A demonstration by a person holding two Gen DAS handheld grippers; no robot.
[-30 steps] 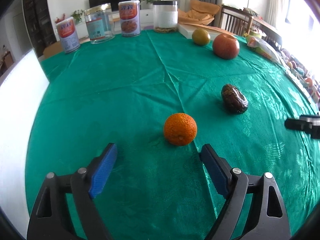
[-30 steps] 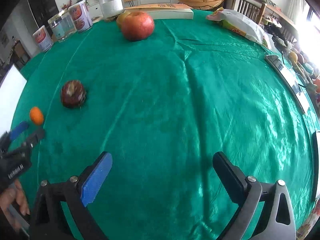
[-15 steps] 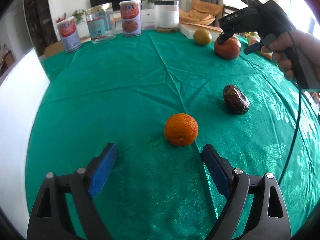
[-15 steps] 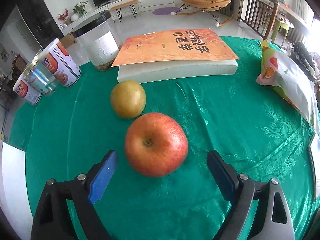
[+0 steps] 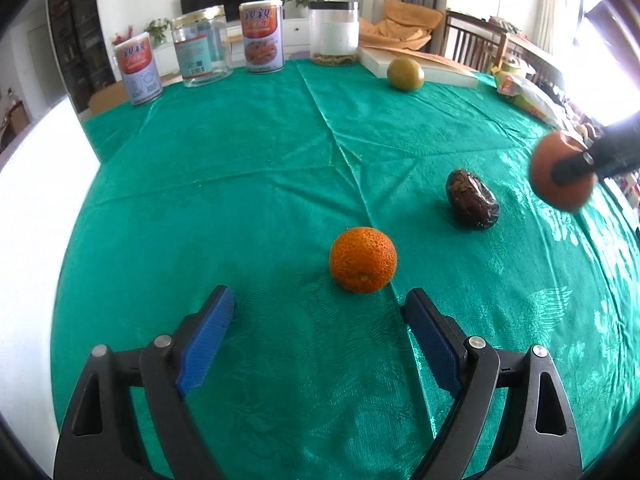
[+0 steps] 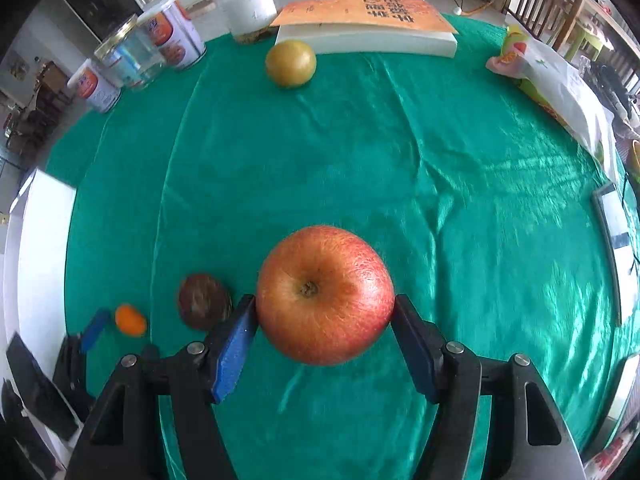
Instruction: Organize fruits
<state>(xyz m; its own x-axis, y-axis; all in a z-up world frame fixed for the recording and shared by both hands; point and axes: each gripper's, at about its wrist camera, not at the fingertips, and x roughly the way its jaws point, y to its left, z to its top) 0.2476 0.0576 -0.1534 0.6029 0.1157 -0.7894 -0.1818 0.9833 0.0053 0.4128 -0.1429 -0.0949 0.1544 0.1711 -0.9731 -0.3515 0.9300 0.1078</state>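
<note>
My right gripper (image 6: pixel 324 308) has its blue pads pressed on both sides of a red apple (image 6: pixel 325 294), and its jaws are still closing. The apple hangs above the green tablecloth (image 6: pixel 440 184); in the left wrist view the apple (image 5: pixel 560 176) shows at the right edge. My left gripper (image 5: pixel 319 304) stands open just short of a small orange (image 5: pixel 362 260), nothing between its fingers. A dark brown fruit (image 5: pixel 472 198) lies right of the orange. Far back, a yellow-green fruit (image 5: pixel 405 74) sits by a book.
An orange-covered book (image 6: pixel 368 28) lies at the table's far edge, with a clear jar (image 5: pixel 335 28), a glass jar (image 5: pixel 202 50) and two cans (image 5: pixel 262 38) along the back. A snack bag (image 6: pixel 552 80) lies at the right, a white board (image 6: pixel 36 240) at the left.
My right gripper reached the red apple at the back, closed on it, lifted it and carried it nearer, beside the dark fruit. The left gripper and the orange stayed put.
</note>
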